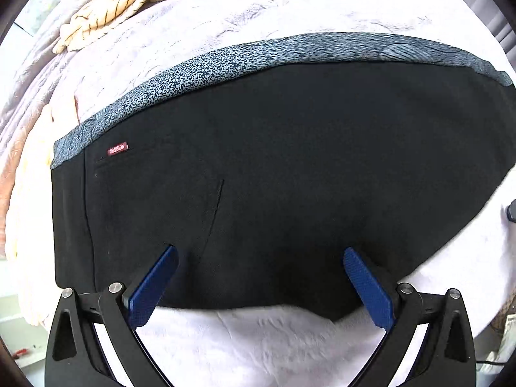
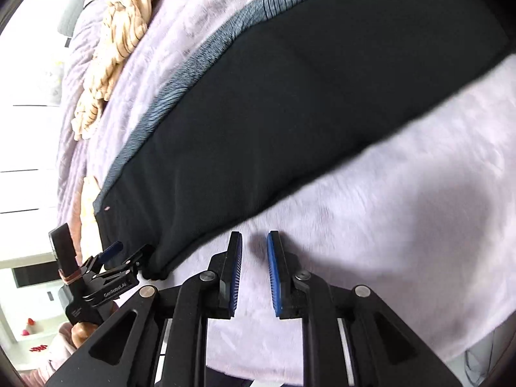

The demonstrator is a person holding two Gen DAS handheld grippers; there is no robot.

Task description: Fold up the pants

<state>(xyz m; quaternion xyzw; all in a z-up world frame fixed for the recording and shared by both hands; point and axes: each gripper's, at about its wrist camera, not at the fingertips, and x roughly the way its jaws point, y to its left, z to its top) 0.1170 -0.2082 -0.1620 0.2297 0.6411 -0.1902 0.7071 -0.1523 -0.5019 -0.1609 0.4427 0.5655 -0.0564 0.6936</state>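
Black pants (image 1: 274,167) lie flat on a pale pink fleece blanket (image 1: 258,338), with a grey patterned band (image 1: 225,61) along the far edge and a small red label (image 1: 117,148) at the left. My left gripper (image 1: 258,254) is open wide, its blue fingers (image 1: 154,287) over the near edge of the pants. In the right wrist view the pants (image 2: 290,113) run diagonally. My right gripper (image 2: 254,242) hovers over the bare blanket (image 2: 387,209) just off the pants' near edge, jaws narrowly apart and empty. The left gripper (image 2: 129,251) shows there at the pants' left corner.
A crumpled cream striped cloth (image 1: 122,3) lies at the far left of the bed, also in the right wrist view (image 2: 119,51). The bed's left edge drops to a bright floor (image 2: 29,290). A dark object (image 1: 511,213) shows at the right edge.
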